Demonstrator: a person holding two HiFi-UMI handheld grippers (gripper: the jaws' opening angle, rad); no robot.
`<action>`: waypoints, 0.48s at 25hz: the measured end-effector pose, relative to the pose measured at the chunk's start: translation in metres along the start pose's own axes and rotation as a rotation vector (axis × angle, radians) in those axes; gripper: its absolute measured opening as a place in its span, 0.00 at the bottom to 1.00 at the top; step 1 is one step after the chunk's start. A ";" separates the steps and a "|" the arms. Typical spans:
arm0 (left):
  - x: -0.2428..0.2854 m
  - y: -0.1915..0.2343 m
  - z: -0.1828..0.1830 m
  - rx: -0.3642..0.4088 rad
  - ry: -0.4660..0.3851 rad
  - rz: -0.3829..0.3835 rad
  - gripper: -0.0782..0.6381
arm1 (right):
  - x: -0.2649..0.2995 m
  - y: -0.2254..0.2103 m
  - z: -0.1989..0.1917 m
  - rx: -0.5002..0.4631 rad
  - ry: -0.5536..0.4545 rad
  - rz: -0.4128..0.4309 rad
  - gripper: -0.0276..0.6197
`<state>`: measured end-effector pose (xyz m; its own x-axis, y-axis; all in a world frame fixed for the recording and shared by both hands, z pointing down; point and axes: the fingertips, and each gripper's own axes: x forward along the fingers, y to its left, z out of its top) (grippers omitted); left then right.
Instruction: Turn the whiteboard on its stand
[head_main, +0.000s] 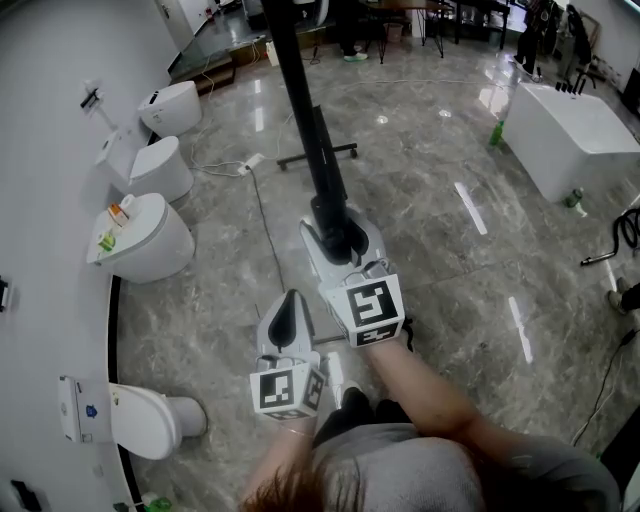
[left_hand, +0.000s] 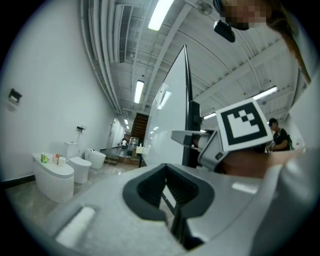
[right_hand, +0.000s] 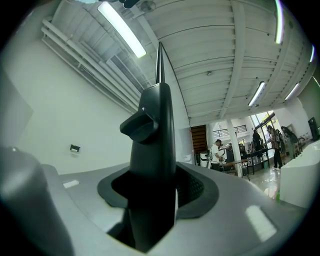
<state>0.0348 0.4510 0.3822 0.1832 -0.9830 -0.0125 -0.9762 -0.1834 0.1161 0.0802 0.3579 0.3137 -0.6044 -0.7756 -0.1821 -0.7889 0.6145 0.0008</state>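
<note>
The task is getting under way rather than finishing. The whiteboard (head_main: 300, 100) is standing on its stand (head_main: 318, 155) out on the open floor (head_main: 430, 200), well apart from the row of toilets (head_main: 150, 240) lining the floor's left edge. The right gripper (head_main: 340, 240) is clamping the board's dark frame at its near edge. The left gripper (head_main: 290, 298) is hanging just beside it, drawn together on nothing and touching nothing. How far the board is already turned cannot be judged. Most of the swing seems to be ahead, and the grip needs to hold through it.

The head view is showing the board only edge-on from above, as a thin dark strip running to the stand's foot on the floor. The left gripper (left_hand: 167, 185) view is giving what that hides: the board's white face (left_hand: 167, 125) rising tall, with the right gripper pressed against its edge. The right gripper (right_hand: 155, 192) view is showing the frame (right_hand: 155, 140) filling the space between its jaws.
</note>
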 end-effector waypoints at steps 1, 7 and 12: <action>-0.004 -0.005 -0.002 -0.005 0.004 0.000 0.11 | -0.006 0.001 0.001 0.001 0.000 0.003 0.36; -0.024 -0.007 -0.004 -0.022 -0.005 0.037 0.11 | -0.033 0.007 0.008 0.008 -0.010 0.013 0.36; -0.044 -0.005 -0.003 -0.029 -0.020 0.069 0.11 | -0.053 0.014 0.010 0.011 -0.012 0.018 0.36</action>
<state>0.0324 0.4953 0.3849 0.1130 -0.9933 -0.0230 -0.9825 -0.1152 0.1460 0.1019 0.4092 0.3133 -0.6169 -0.7626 -0.1944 -0.7766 0.6299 -0.0067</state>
